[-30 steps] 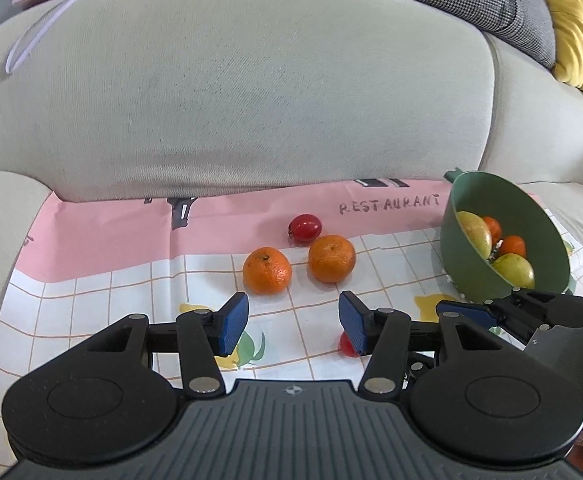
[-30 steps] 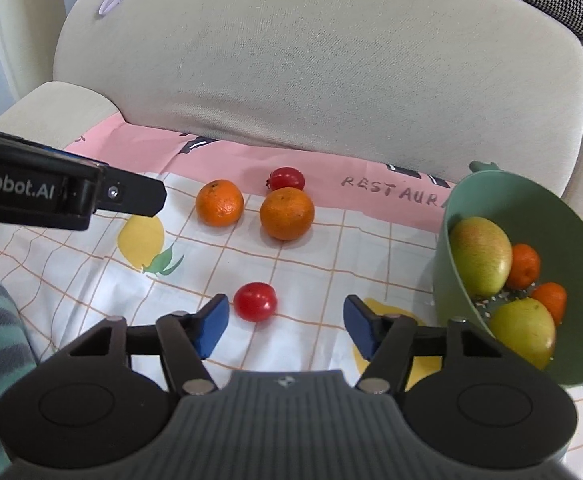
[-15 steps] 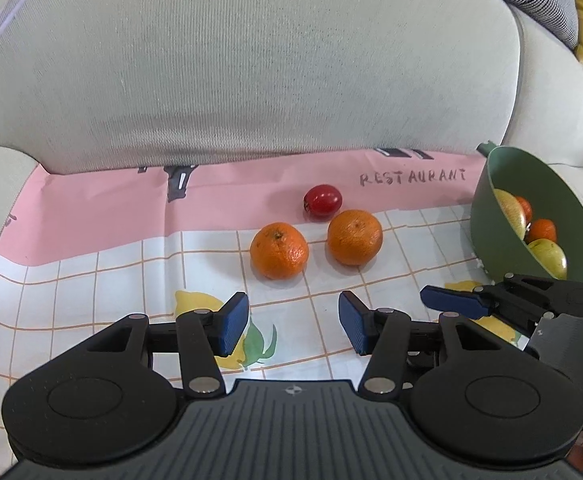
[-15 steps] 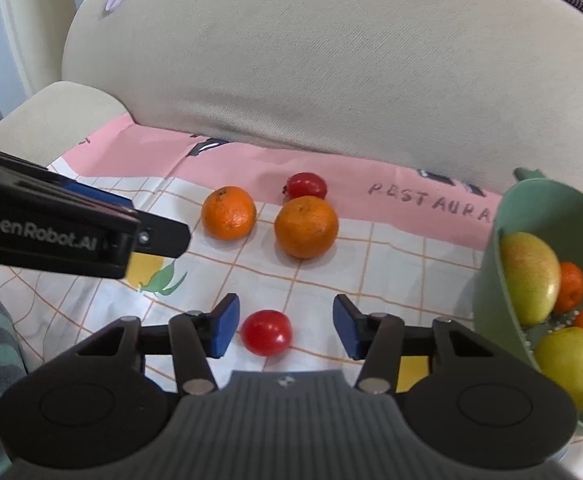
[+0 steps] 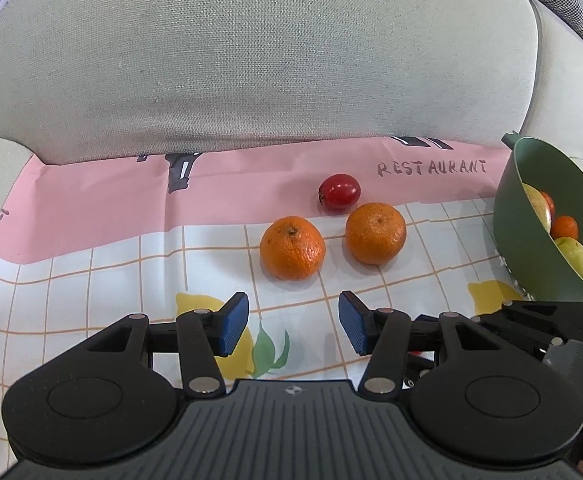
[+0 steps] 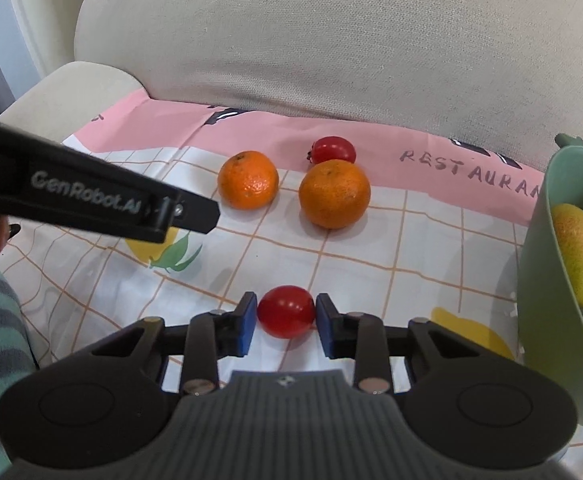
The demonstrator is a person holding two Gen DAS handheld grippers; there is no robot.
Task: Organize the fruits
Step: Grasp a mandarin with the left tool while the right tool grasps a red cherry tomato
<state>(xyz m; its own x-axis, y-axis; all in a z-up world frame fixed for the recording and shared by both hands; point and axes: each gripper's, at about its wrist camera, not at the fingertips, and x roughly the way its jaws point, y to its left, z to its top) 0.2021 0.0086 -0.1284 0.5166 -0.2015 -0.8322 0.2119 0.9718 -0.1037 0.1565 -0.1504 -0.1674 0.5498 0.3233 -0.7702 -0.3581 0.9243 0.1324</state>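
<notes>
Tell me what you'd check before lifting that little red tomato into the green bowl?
1. Right gripper pads on both sides of the near tomato: ok.
2. Grip firm enough to lift: cannot tell.
3. Green bowl within sight to the right: ok.
4. Room in the bowl beside the fruit already there: ok.
5. Left gripper open, holding nothing, off the path: ok.
6. Two oranges and far tomato apart from the grasp: ok.

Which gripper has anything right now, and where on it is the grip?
The right gripper is shut on the near red tomato, blue pads pressing its left and right sides while it rests on the cloth. The left gripper is open and holds nothing.
</notes>
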